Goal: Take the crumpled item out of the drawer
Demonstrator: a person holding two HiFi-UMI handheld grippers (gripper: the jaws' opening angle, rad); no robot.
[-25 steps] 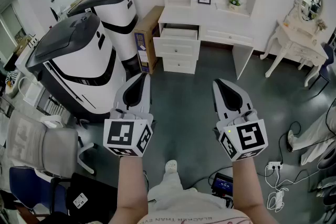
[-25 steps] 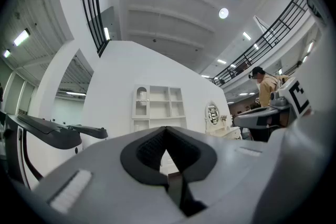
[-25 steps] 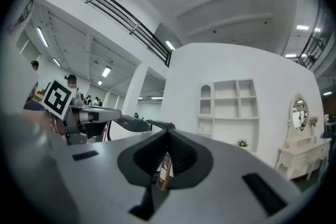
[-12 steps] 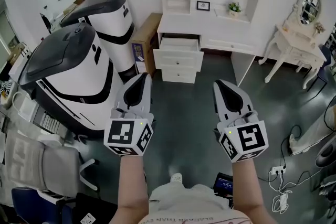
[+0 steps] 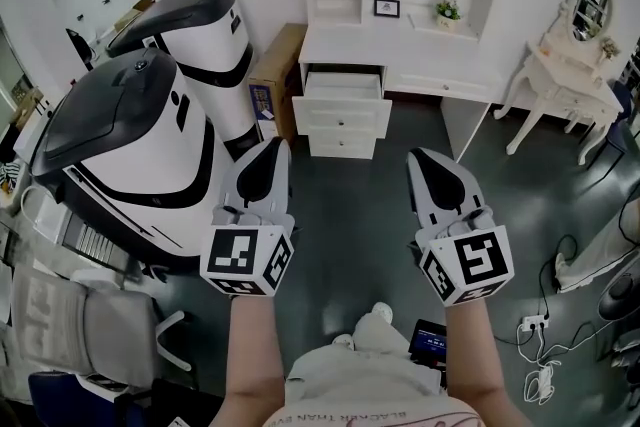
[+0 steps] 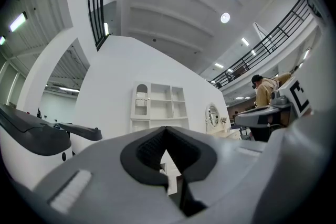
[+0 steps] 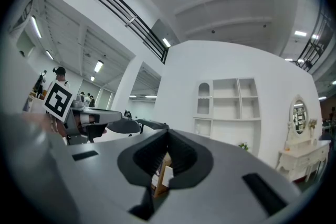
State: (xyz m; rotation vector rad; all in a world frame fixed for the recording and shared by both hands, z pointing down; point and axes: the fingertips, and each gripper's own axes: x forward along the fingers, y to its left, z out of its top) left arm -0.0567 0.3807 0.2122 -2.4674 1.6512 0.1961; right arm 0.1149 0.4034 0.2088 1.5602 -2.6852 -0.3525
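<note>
Grey floor (image 5: pixel 350 205) fills the middle of the head view. Two bulky white-and-black machines (image 5: pixel 130 145) stand on it at the left, one behind the other. Against the far wall stands a white desk (image 5: pixel 400 50) with shelves above it, and a white vanity table (image 5: pixel 560 80) with an oval mirror is off to its right. A cardboard box (image 5: pixel 270 80) leans between the rear machine and the desk.

On the desk's left side is a stack of drawers; the top drawer (image 5: pixel 342 95) is pulled out. The crumpled item cannot be made out from here, as the drawer's inside is too small and pale to read.

Both grippers are held level over the floor, well apart from the desk and pointing toward it. The left gripper (image 5: pixel 268 147) has its jaws pressed together with nothing between them, and the right gripper (image 5: pixel 425 158) is likewise closed and empty.

A small picture frame (image 5: pixel 388 8) and a potted plant (image 5: pixel 447 10) sit on the desktop.
</note>
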